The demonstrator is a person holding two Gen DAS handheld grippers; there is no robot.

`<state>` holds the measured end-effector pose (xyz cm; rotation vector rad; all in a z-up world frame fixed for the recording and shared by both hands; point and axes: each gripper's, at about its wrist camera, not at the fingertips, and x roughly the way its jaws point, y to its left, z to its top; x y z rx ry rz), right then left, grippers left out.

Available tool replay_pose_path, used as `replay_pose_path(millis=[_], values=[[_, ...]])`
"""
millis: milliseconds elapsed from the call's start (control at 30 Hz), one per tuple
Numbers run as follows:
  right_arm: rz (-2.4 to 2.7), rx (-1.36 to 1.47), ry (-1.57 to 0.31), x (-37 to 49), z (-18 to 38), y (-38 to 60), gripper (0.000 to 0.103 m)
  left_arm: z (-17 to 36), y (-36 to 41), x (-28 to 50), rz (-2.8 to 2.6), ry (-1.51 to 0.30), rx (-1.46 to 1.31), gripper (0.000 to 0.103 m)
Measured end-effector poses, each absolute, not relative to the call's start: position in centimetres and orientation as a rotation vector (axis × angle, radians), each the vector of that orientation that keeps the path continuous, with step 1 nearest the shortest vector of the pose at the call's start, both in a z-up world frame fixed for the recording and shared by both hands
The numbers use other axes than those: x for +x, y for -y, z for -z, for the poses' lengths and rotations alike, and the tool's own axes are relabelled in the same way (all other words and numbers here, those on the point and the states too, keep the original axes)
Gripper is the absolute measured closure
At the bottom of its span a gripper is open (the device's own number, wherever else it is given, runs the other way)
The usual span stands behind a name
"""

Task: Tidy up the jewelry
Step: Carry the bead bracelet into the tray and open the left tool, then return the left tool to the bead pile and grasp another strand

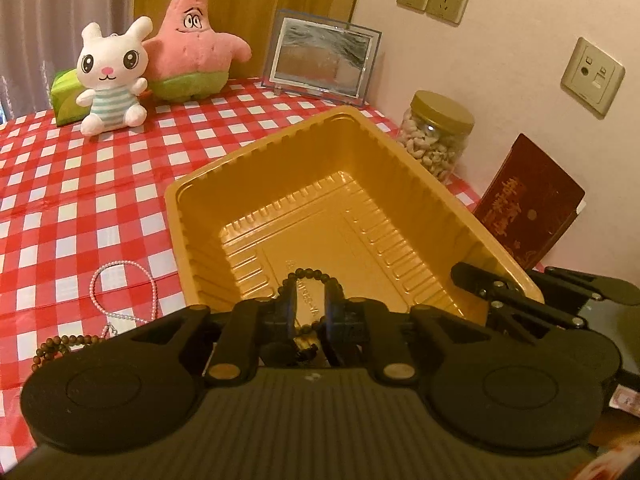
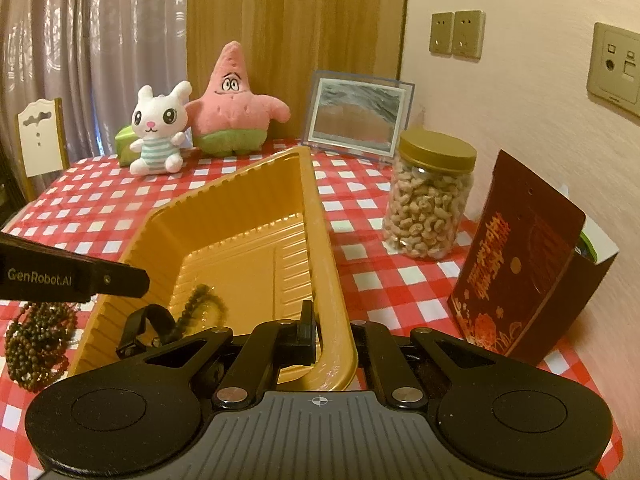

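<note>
A gold plastic tray [image 1: 248,168] sits on the red checked tablecloth. My left gripper [image 1: 311,312] is inside the tray near its front wall, fingers a little apart, with a dark bead bracelet [image 1: 308,274] looped around and between them, resting on the tray floor. The bracelet also shows in the right wrist view [image 2: 200,304]. My right gripper [image 2: 332,340] is shut on the tray's near right rim [image 2: 320,240], one finger inside and one outside. A pink pearl necklace [image 1: 120,296] and brown bead strands [image 1: 56,346] lie on the cloth left of the tray; the strands pile up in the right wrist view [image 2: 36,340].
A white bunny plush [image 1: 112,76], a pink starfish plush [image 1: 196,40] and a picture frame [image 1: 320,60] stand at the back. A jar of cashews [image 2: 428,204] and a dark red box [image 2: 520,256] stand right of the tray by the wall.
</note>
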<state>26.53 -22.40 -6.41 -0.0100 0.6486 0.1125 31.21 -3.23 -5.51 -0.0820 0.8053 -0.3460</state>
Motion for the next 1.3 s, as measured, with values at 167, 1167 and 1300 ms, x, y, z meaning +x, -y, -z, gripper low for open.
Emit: replay_pose_path(millis=[167,1167,1300], values=[[-0.116,-0.014,-0.646,26.7,6.4,22.3,0.098,4.4,2.1,30.4,0.327,-0.769,-0.101,0.083],[-0.106,-0.006,-0.659,26.5,6.9,22.6,0.098,8.6,-12.1,21.7,-0.054,-0.88,-0.085,0.07],[-0.103,-0.004,-0.66,26.5,6.9,22.6,0.098,9.0,-12.5,21.5,-0.044,-0.877,-0.082,0.07]])
